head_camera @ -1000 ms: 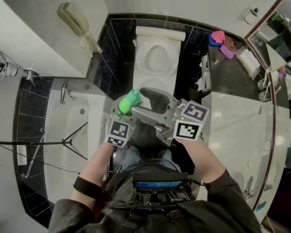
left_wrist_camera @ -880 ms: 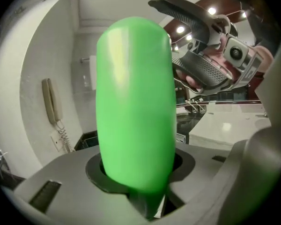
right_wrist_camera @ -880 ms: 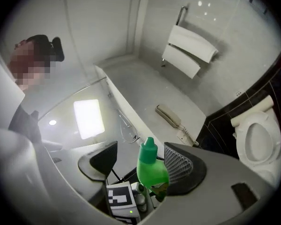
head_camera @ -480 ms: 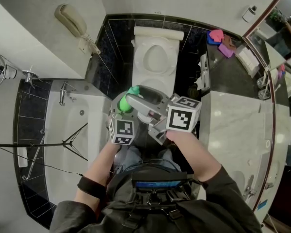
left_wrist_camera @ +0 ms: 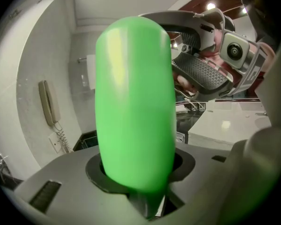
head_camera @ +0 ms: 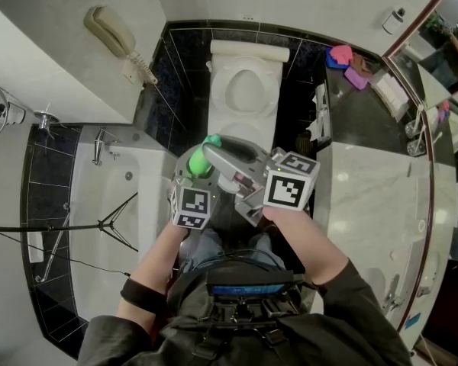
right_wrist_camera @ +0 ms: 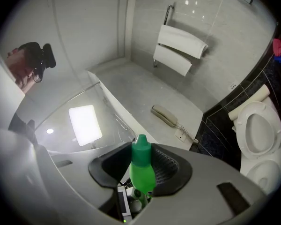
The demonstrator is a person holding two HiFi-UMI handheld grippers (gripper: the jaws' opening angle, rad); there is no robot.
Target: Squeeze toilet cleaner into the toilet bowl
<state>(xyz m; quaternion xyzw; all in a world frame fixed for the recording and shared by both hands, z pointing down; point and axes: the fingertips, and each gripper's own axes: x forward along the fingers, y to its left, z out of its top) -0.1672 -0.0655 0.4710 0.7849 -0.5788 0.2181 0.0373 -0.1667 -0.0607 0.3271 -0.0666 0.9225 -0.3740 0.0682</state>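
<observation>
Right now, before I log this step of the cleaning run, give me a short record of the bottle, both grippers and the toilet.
bottle: green bottle, cap on
left gripper: jaws shut on the bottle's body
right gripper: jaws have just been closing, now on the cap
toilet: beyond both grippers, apart from them

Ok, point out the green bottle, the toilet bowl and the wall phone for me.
green bottle (left_wrist_camera: pixel 133 107), left gripper view, middle of its body.
toilet bowl (head_camera: pixel 223 97), head view, left side of its rim.
wall phone (head_camera: pixel 109 27), head view, on the handset.
</observation>
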